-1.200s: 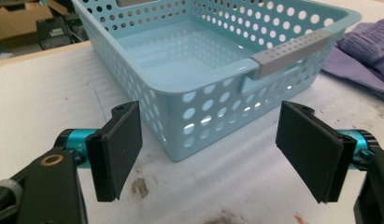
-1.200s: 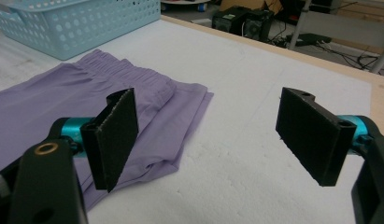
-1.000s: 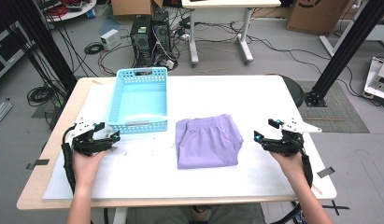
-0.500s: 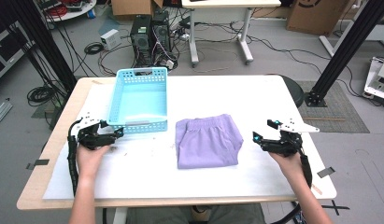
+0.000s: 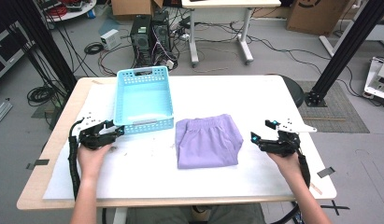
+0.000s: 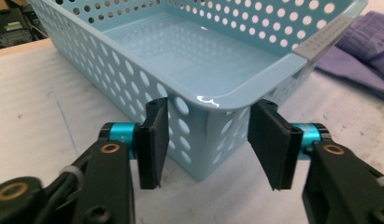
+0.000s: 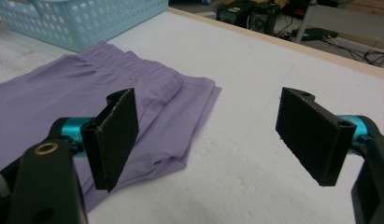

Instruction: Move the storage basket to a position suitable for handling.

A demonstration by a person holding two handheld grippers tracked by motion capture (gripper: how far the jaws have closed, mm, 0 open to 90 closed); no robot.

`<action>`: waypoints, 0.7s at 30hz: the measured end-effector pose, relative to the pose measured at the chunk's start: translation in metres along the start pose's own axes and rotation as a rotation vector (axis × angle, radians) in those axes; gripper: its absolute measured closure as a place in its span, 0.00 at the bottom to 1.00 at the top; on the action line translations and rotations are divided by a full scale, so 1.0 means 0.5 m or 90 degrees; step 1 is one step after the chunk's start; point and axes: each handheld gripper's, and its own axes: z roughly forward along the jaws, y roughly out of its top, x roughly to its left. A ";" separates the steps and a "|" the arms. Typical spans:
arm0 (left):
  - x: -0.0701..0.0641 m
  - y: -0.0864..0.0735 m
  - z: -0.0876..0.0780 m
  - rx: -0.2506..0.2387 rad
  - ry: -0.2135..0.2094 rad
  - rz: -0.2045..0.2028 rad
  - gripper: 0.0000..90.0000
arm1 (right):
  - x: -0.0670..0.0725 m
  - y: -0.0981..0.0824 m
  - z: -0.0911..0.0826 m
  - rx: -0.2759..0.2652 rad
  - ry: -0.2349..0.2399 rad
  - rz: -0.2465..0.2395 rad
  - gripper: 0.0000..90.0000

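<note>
From the high view I see my left gripper (image 5: pixel 116 132) lying low on the table (image 5: pixel 273 102), forearm coming straight up from the near edge, jaws aimed at the near left corner of the light blue basket (image 5: pixel 144 100). My right gripper (image 5: pixel 258 138) sits level at the far side, wrist angled inward, pointing toward the folded purple shorts (image 5: pixel 207 145) that lie in the middle of the table, just right of the basket; it stands apart from the cloth.

In the left gripper view the left gripper (image 6: pixel 210 142) straddles the basket (image 6: pixel 194 51) corner: the rounded rim and perforated wall sit between the two black pads (image 6: pixel 154 135). The jaws have just been closing, yet I still see a gap on each side, so they are partly open and not pressing on the plastic.

In the right gripper view the right gripper (image 7: pixel 213 135) stands wide open, holding nothing. The shorts (image 7: pixel 54 102) lie behind its left pad, white tabletop (image 7: pixel 283 65) between the jaws.
</note>
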 end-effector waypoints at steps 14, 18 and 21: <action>-0.010 0.002 0.007 0.006 -0.023 0.004 0.53 | 0.058 0.052 0.087 -0.008 0.067 -0.017 0.33; -0.012 0.002 0.011 0.006 -0.022 0.008 0.49 | 0.095 0.090 0.157 -0.002 0.110 -0.022 0.33; -0.009 0.002 0.009 -0.001 -0.025 0.006 0.49 | 0.125 0.116 0.209 0.004 0.127 -0.027 0.33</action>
